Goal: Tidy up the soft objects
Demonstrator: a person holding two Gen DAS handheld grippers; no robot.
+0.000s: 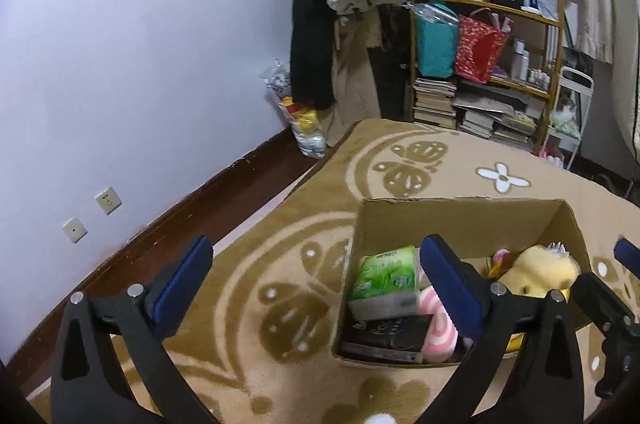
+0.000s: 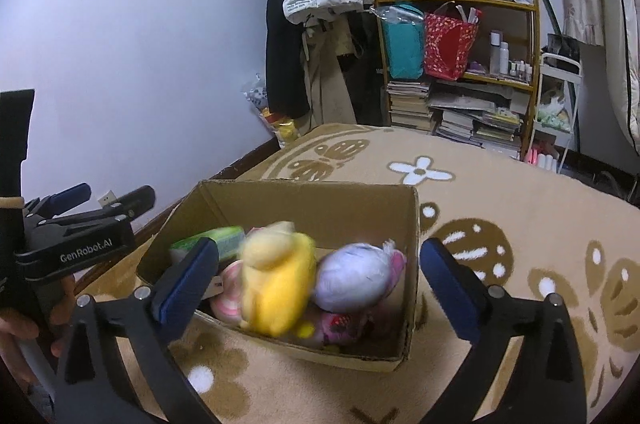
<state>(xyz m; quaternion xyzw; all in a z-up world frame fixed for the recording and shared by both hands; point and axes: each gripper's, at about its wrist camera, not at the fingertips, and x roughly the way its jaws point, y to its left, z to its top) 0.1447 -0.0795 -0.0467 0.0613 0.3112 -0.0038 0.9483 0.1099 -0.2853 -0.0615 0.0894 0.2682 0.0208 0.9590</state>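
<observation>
Cardboard box (image 2: 296, 208) on the patterned rug (image 2: 520, 216): green tissue pack (image 1: 386, 280) at its left, yellow plush (image 2: 276, 276) mid-box, blurred, perhaps falling. Both grippers, left (image 1: 316, 276) and right (image 2: 320, 276), have fingers wide, empty. The plush could bounce out.

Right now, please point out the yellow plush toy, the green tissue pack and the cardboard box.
yellow plush toy (image 2: 276, 280): right wrist view, on its body.
green tissue pack (image 1: 386, 276): left wrist view, on its front face.
cardboard box (image 2: 320, 208): right wrist view, on its far inner wall.
</observation>
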